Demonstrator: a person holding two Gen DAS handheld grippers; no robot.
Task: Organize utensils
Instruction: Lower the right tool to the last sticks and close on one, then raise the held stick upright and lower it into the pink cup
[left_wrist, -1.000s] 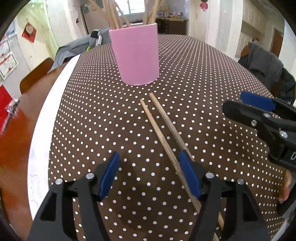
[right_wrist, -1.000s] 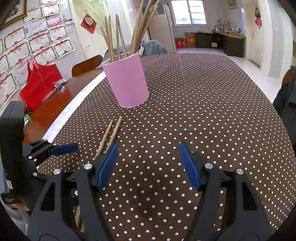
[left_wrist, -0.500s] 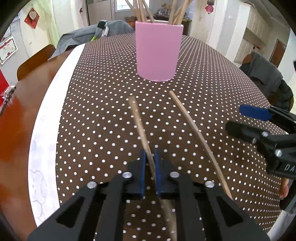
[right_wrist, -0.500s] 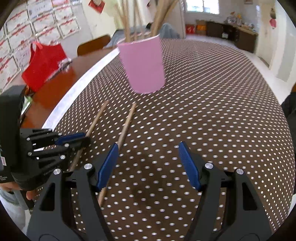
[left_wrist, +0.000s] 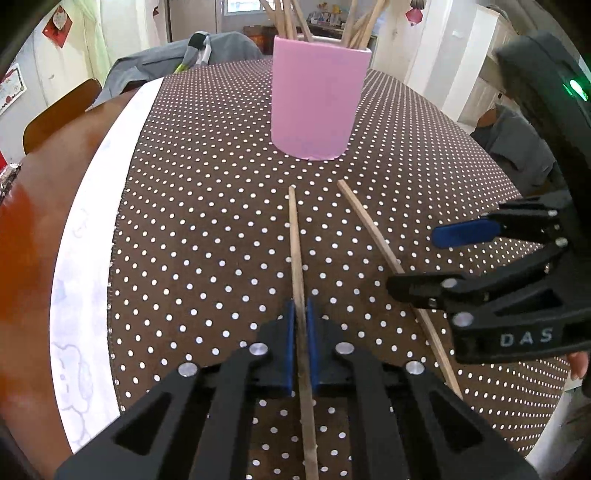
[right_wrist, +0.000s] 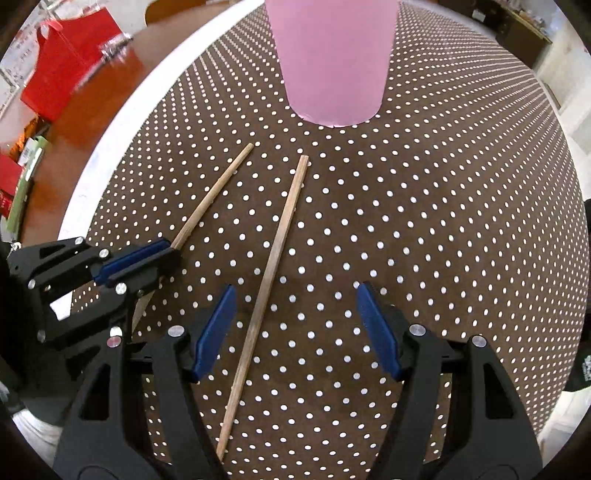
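Left gripper (left_wrist: 300, 343) jaws clamped low on one chopstick (left_wrist: 295, 236), which may pivot when lifted; right gripper (right_wrist: 295, 328) jaws apart, straddling the second chopstick (right_wrist: 275, 254) off-centre

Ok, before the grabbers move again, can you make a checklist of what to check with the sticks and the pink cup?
1. Left gripper shut on one chopstick: ok.
2. Right gripper open: ok.
3. Second chopstick between the right gripper's fingers: ok; it runs close beside the left pad, not centred.
4. Second chopstick lying flat on the polka-dot tablecloth, not crossing the first: ok.
5. Pink cup upright just past the chopstick tips: ok.
6. Room in the cup among the chopsticks already in it: cannot tell.
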